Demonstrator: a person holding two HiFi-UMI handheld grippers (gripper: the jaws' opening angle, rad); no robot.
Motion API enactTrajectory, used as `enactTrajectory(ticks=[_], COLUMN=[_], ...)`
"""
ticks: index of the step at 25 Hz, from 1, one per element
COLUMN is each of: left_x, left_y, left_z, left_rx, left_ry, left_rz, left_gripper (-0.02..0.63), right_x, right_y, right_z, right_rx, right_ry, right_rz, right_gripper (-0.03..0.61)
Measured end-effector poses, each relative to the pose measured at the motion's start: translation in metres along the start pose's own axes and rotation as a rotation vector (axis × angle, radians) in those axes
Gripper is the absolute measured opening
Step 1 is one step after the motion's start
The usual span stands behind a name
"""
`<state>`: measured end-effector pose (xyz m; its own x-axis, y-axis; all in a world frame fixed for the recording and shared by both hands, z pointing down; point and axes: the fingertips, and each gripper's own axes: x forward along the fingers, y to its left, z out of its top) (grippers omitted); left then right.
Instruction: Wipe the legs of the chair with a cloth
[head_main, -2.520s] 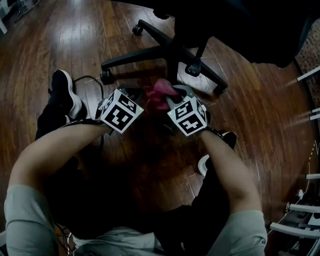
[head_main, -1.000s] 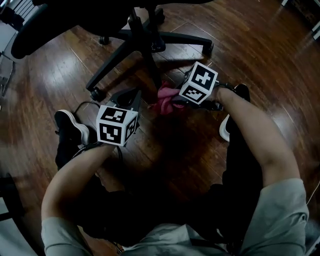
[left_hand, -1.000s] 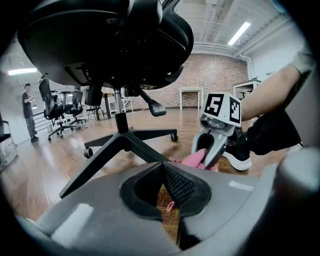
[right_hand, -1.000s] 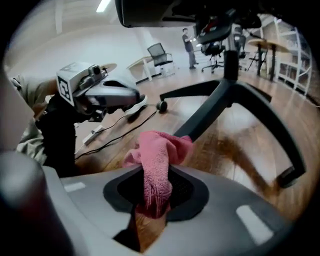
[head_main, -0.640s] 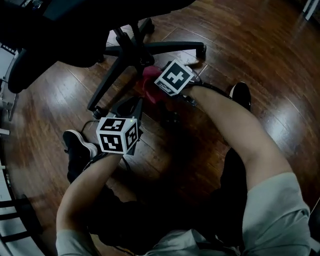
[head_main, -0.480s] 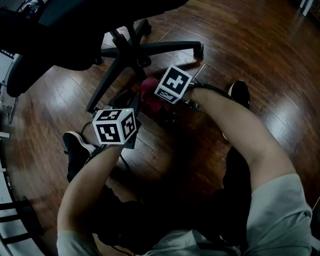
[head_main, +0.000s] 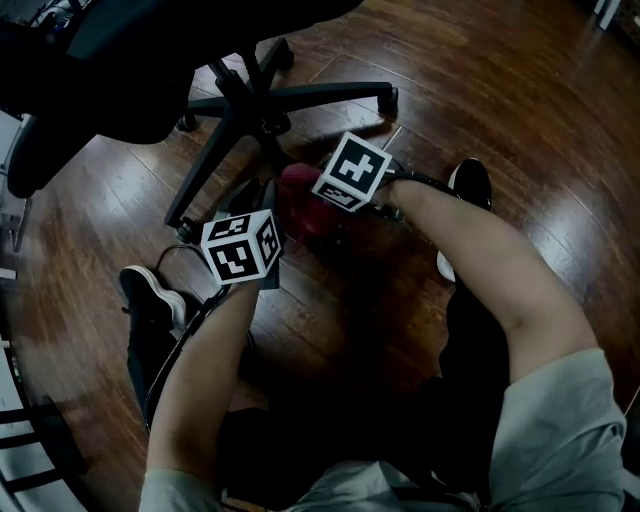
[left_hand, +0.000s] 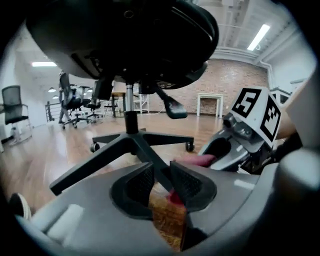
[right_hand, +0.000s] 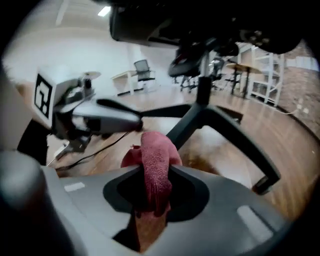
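One red cloth (right_hand: 154, 150), bunched, clamped in right hand-held gripper (right_hand: 155, 172), low beside black chair base (head_main: 250, 100), near leg (right_hand: 235, 137); contact unclear. Left hand-held gripper (left_hand: 161, 175): jaws opening, gap narrow, nothing gripped, only floor seen between. Dark glossy wooden floor (head_main: 480, 80) underneath. Room: brick wall (left_hand: 225, 82), ceiling strip light (left_hand: 260, 36), more office chairs (left_hand: 70, 97) far back.
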<state>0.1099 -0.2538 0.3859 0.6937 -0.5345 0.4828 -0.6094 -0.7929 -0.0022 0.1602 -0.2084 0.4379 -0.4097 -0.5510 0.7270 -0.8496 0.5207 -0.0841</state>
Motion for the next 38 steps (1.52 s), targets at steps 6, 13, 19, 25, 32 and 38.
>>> enactTrajectory(ticks=[6, 13, 19, 25, 32, 38], left_x=[0.015, 0.033, 0.057, 0.068, 0.044, 0.000], left_y=[-0.009, -0.040, -0.048, -0.040, -0.019, 0.037], left_z=[-0.018, -0.040, -0.060, -0.077, -0.088, -0.115], left_rx=[-0.172, -0.119, -0.193, -0.365, -0.344, -0.236], left_ry=[0.026, 0.077, 0.164, 0.192, 0.247, 0.352], left_rz=[-0.037, -0.050, -0.026, 0.014, 0.020, 0.079], left_gripper=[0.109, 0.186, 0.270, 0.228, 0.213, 0.169], right_x=[-0.006, -0.050, -0.052, -0.055, -0.065, -0.071], right_y=[0.028, 0.096, 0.056, 0.057, 0.072, 0.084], right_z=[-0.039, -0.147, -0.114, -0.107, -0.127, -0.136], right_rx=[0.009, -0.074, -0.046, -0.051, -0.051, -0.056], right_ry=[0.199, 0.508, 0.342, 0.329, 0.413, 0.489], right_rz=[0.174, 0.494, 0.312, 0.306, 0.354, 0.430], right_gripper=[0.095, 0.095, 0.095, 0.095, 0.095, 0.095])
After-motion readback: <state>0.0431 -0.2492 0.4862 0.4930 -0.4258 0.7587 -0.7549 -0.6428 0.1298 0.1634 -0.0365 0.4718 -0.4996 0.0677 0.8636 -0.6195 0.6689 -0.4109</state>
